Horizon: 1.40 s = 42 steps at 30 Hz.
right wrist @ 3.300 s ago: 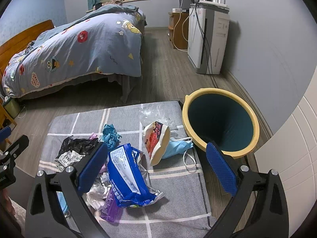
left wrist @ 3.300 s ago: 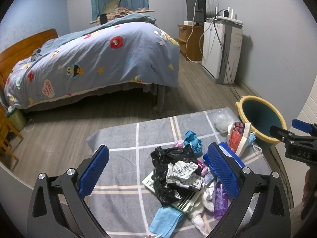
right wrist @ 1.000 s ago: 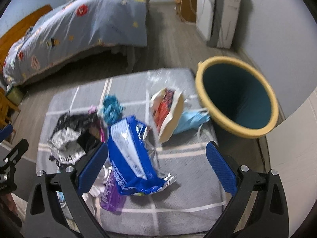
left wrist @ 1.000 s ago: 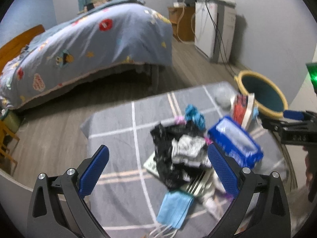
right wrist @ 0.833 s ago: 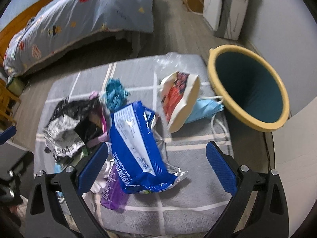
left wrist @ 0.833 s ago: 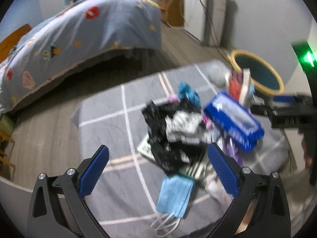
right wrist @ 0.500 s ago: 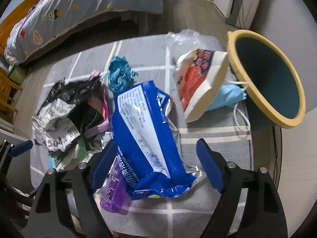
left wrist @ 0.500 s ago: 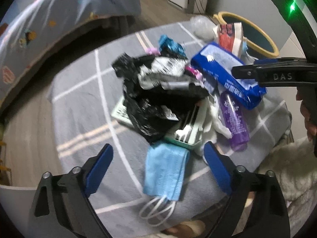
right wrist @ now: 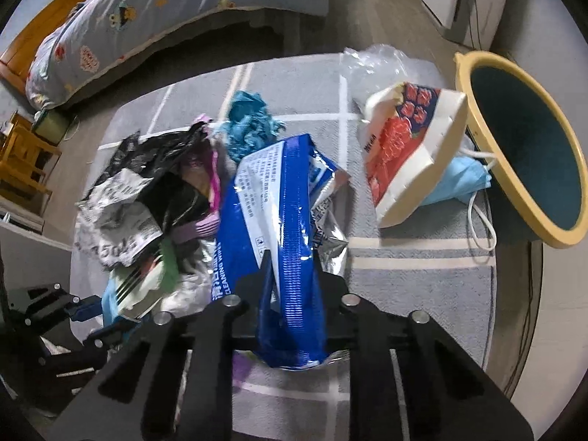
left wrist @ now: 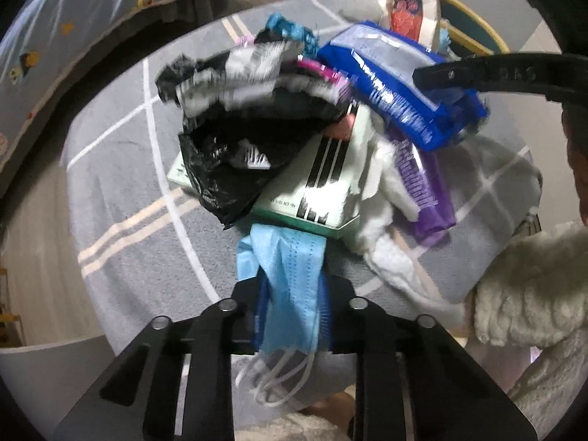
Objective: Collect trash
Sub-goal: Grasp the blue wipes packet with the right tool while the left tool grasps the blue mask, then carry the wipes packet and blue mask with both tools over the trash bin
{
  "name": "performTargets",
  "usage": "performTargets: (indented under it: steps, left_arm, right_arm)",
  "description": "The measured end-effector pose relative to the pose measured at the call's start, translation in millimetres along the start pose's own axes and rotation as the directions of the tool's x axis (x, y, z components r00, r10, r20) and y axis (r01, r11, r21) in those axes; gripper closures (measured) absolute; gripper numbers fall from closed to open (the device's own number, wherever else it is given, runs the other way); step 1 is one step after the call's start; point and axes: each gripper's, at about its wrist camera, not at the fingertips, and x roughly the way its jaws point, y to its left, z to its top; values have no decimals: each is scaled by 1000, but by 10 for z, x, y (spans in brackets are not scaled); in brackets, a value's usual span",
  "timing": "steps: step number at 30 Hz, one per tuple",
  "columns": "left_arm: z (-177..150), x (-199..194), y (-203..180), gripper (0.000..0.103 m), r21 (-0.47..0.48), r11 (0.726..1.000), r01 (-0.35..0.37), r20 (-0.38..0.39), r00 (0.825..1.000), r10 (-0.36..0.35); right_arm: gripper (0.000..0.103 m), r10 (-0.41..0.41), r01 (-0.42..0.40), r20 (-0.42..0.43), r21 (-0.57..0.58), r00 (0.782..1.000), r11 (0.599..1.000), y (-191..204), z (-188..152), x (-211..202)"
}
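Left wrist view: left claw (left wrist: 292, 308) pointing steeply down, jaws closing with the light blue face mask (left wrist: 290, 272) between them, pads pressing on its lower half; ear loops hang below. The mask's upper end is tucked under a pale green box (left wrist: 316, 191) with black stripes. Black plastic bag (left wrist: 228, 161) and crumpled printed paper (left wrist: 235, 70) sit on top of the pile, all on the grey checked rug (left wrist: 121, 169). Purple bottle (left wrist: 426, 191) and white tissue (left wrist: 389, 242) lie toward the rug's right edge. Right claw arm crosses the upper right over the blue wipes packet (left wrist: 397, 84). Fuzzy white sleeve (left wrist: 529, 294) at lower right. Right wrist view: right claw (right wrist: 292, 301) jaws closing on the blue wipes packet (right wrist: 272, 213), near end of the packet pinched between the pads. Red-and-white carton (right wrist: 408, 154) leans toward the yellow-rimmed bin (right wrist: 477, 110) off the rug's right edge, a second blue mask (right wrist: 459, 180) under it. Teal crumpled wrapper (right wrist: 250, 125) further back, clear plastic bag (right wrist: 378, 62) at the far edge. Bed (right wrist: 176, 7) beyond the rug.
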Motion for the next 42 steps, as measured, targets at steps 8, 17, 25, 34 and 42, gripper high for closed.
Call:
performTargets:
  steps: [8,17,25,34,42]
  left_arm:
    - [64,-716,-78,84,28,1000,-6,227,974,0]
    - [512,-1503,-224,84,41,999,7,444,895,-24]
    - [1172,-1760,-421,83,40,999,22,519,854,-39]
    - [1875,-1636,-709,83,73,997,31,521,851,-65]
    - [2257,-1277,-985,83,110,993,47,478,873,-94]
  right_arm:
    - [89,32,-34,81,22,996,999,78,63,-423]
    - [89,34,-35,295,-1,955,999,-21,292,-1439]
    - [89,-87,79,415,37,906,996,-553,572,-1907]
    - [89,-172,109,437,165,883,980,-1341,711,-1912]
    - [89,-269,181,440,231,857,956,-1756,754,-1786]
